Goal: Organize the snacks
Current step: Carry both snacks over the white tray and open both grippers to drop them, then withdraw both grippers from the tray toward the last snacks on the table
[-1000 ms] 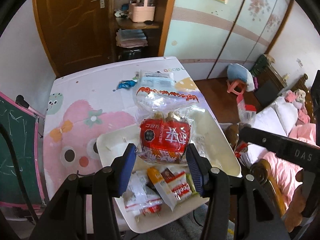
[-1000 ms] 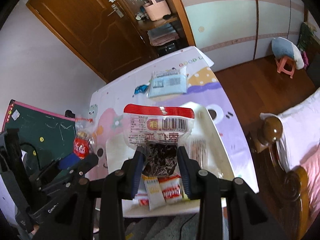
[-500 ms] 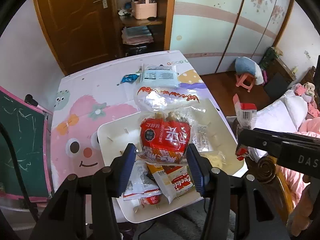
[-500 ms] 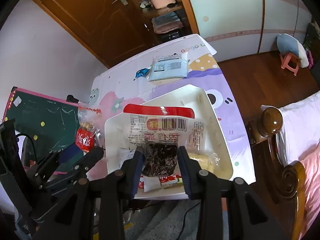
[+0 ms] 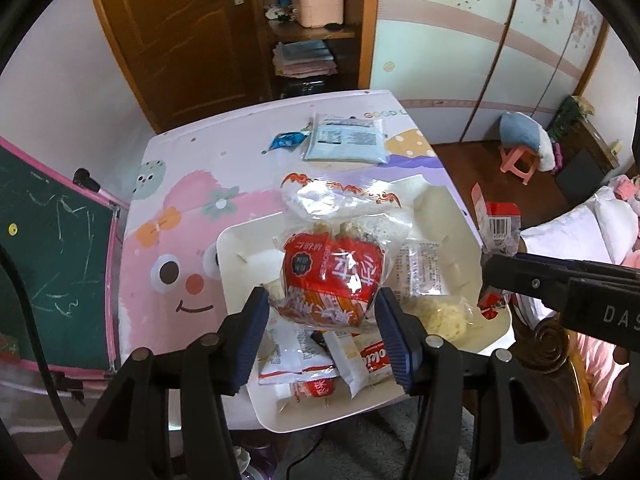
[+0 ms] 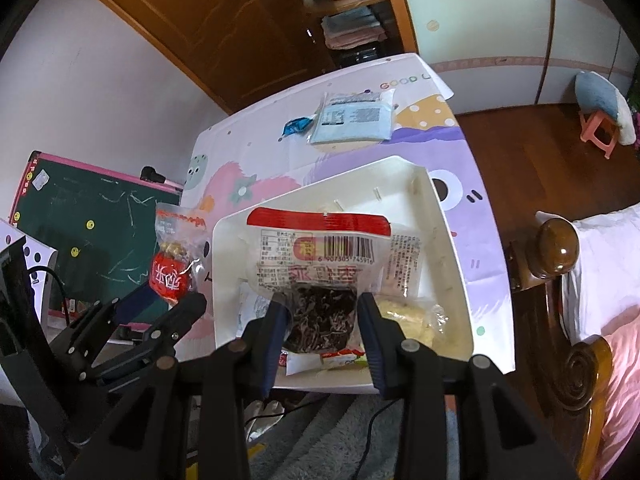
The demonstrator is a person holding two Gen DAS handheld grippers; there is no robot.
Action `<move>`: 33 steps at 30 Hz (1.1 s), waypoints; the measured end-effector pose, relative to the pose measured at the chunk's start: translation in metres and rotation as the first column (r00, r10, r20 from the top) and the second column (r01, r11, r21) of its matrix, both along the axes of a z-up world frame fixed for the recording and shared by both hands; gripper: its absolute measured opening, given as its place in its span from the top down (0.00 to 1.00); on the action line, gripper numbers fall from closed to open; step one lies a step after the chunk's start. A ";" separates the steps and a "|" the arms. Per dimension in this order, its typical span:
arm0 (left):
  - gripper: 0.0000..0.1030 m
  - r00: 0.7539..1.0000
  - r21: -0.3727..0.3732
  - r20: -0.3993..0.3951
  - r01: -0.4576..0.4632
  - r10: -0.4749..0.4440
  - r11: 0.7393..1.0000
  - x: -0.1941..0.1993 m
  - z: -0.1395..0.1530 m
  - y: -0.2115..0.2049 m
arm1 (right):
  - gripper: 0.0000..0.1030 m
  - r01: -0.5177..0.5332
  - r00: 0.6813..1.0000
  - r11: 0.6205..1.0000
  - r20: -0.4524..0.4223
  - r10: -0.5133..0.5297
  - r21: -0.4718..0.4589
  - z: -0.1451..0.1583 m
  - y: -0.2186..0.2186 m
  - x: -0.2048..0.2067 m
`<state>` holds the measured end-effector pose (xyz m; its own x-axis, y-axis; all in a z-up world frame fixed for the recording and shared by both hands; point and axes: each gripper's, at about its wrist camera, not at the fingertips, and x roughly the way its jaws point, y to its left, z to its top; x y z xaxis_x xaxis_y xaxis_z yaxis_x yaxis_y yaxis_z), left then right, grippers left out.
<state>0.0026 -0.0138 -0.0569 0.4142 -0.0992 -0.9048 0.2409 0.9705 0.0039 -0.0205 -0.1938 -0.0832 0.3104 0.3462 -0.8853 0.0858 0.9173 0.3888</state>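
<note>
Nearest us, our left gripper (image 5: pixel 322 322) has its jaws pinching the bottom edge of a red snack bag (image 5: pixel 330 276) with a clear top, which we hold up in the air over the white tray (image 5: pixel 240 248). Our right gripper (image 6: pixel 320 322) has its jaws pinching the dark lower part of a red-topped packet (image 6: pixel 320 256) with a barcode, which also hangs above the tray.

In the tray's near end, below the left gripper, lie several small packets (image 5: pixel 300 354), white and red, overlapping one another. Toward the tray's right side we see a clear bag of pale yellow pieces (image 5: pixel 438 314) and, just beyond it, a clear printed packet (image 5: pixel 420 268). The tray's far end is mostly bare.

The tray sits on a table (image 5: pixel 168 208) covered with a pink and purple cartoon cloth. Beyond the tray, near the table's far edge, a flat light-blue packet (image 5: pixel 346 142) lies beside a small blue wrapper (image 5: pixel 288 139).
</note>
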 end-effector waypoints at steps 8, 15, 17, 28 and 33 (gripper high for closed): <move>0.33 0.999 0.031 0.037 -0.017 0.016 0.999 -0.001 0.003 0.003 | 0.60 -0.029 1.000 1.000 0.006 0.029 -0.012 0.000 0.011 0.007; 0.20 0.999 0.042 0.040 -0.034 0.032 0.999 0.002 0.004 0.004 | 0.44 -0.023 0.998 0.999 0.052 0.025 -0.023 0.006 0.014 0.010; 0.20 0.999 0.041 0.036 -0.039 0.037 0.998 0.002 0.003 0.003 | 0.43 -0.024 0.998 1.000 0.062 0.025 -0.016 0.008 0.015 0.011; 0.19 0.997 0.042 0.031 -0.072 0.070 0.997 0.001 0.006 -0.005 | 0.43 -0.047 0.997 0.999 0.056 0.047 -0.003 0.006 0.007 0.012; 0.19 0.997 0.044 0.035 -0.076 0.074 0.996 -0.004 0.008 -0.015 | 0.43 -0.060 0.997 0.998 0.056 0.060 -0.009 0.007 0.000 0.008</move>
<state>-0.0011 -0.0284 -0.0494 0.4493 -0.0263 -0.8930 0.1664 0.9845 0.0547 -0.0120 -0.1939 -0.0767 0.3383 0.3597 -0.8696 0.0088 0.9228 0.3852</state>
